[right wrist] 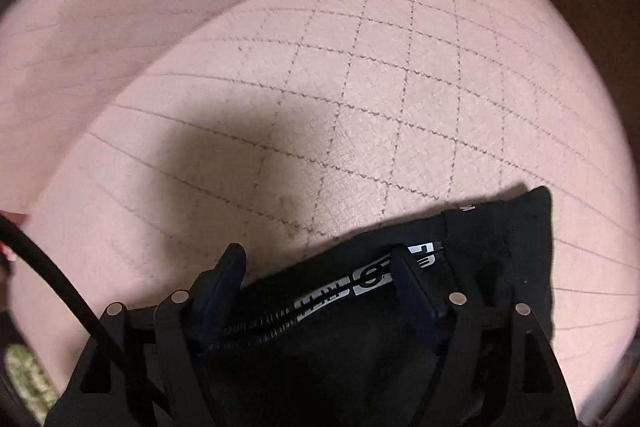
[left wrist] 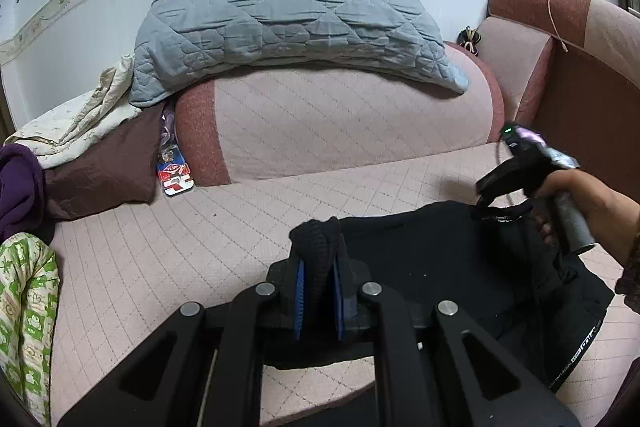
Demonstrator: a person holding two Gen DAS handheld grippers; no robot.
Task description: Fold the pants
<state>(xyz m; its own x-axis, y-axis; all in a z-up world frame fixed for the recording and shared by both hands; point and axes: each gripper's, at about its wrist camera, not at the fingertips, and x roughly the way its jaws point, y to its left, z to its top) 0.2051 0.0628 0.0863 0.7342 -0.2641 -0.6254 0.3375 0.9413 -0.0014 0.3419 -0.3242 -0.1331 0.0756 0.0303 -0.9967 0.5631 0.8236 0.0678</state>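
Quilted pink sofa (left wrist: 168,227), crumpled black pants (left wrist: 432,259)

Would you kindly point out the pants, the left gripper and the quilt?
pants (left wrist: 432,259), left wrist view, flat black middle.
left gripper (left wrist: 319,301), left wrist view, between the blue pads.
quilt (left wrist: 288,15), left wrist view, grey centre.

Both views show strong fisheye distortion: straight lines bow, and the corners fall to black vignette. The left wrist view is evenly lit and sharp; the black pants (left wrist: 440,267) lose detail in dark tone. The right wrist view is softer and slightly blurred toward the left edge. A hard-edged shadow (right wrist: 248,143) falls on the pink sofa seat (right wrist: 440,87), indicating overhead light.
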